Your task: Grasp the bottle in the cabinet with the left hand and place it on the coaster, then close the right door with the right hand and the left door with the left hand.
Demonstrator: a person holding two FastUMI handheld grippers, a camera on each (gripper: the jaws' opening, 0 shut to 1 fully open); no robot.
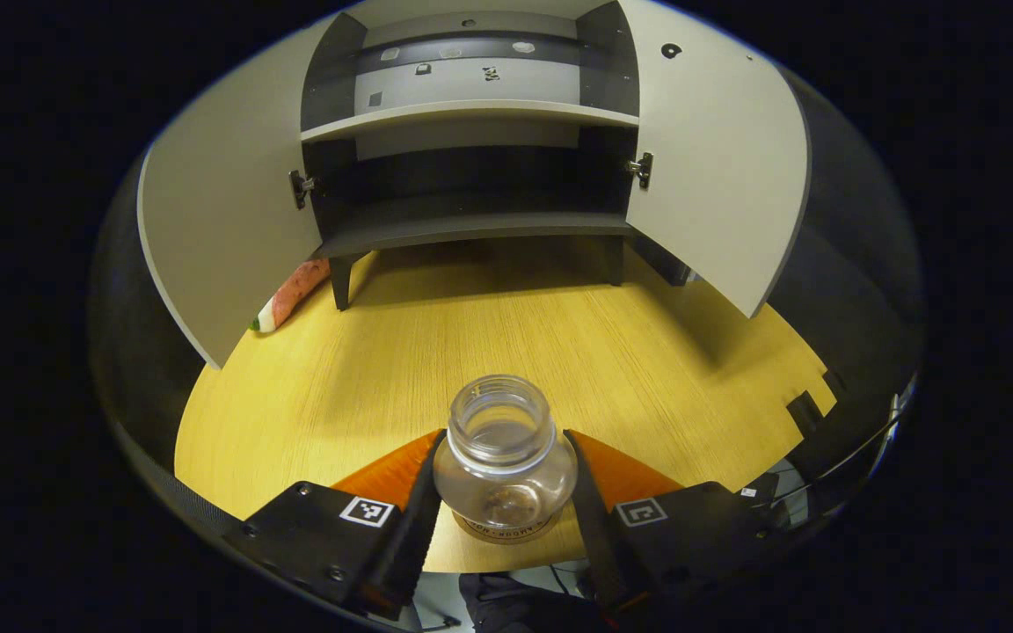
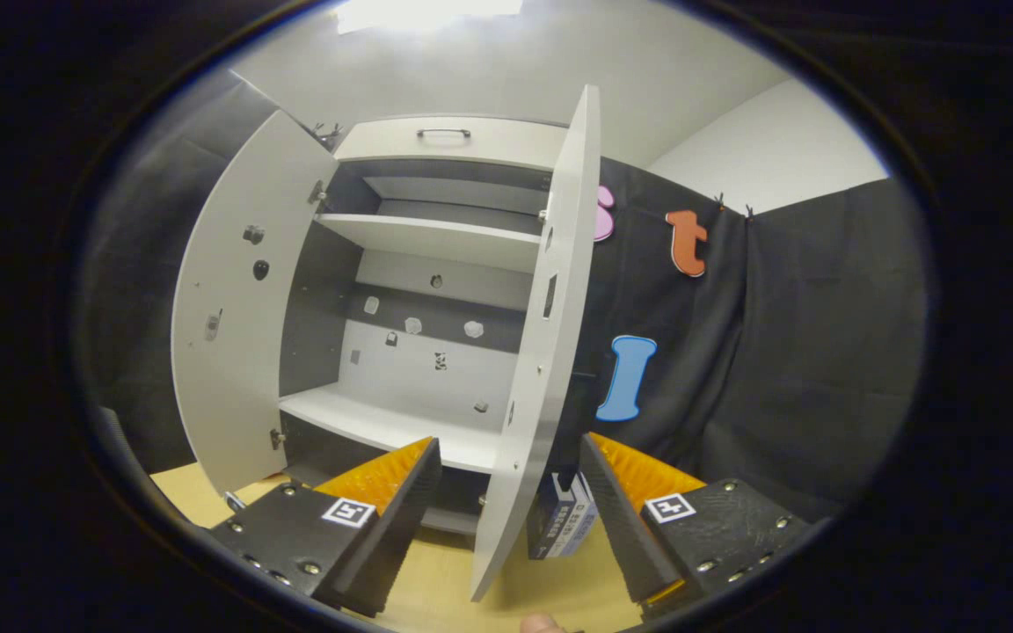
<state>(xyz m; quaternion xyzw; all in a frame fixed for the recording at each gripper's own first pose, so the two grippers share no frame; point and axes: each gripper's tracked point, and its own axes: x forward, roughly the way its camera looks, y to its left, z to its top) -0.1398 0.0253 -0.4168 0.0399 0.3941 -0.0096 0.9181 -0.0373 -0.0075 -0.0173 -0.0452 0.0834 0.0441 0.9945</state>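
Observation:
A clear, uncapped bottle (image 1: 504,457) stands upright on a round brown coaster (image 1: 506,529) near the front edge of the wooden table (image 1: 559,352). My left gripper (image 1: 504,462) is shut on the bottle, one finger against each side of its body. Behind it the cabinet (image 1: 471,110) has both doors swung open: the left door (image 1: 216,229) and the right door (image 1: 717,176). In the right gripper view the right door (image 2: 550,308) shows nearly edge-on, its lower part standing between the spread fingers of my open right gripper (image 2: 511,448), which touches nothing. The left door (image 2: 234,334) hangs wide open.
A pink, white and green object (image 1: 291,294) lies on the table behind the left door. A small blue box (image 2: 564,527) sits behind the right door's lower edge. The cabinet shelves (image 2: 401,422) are bare. Black cloth walls close in on the right.

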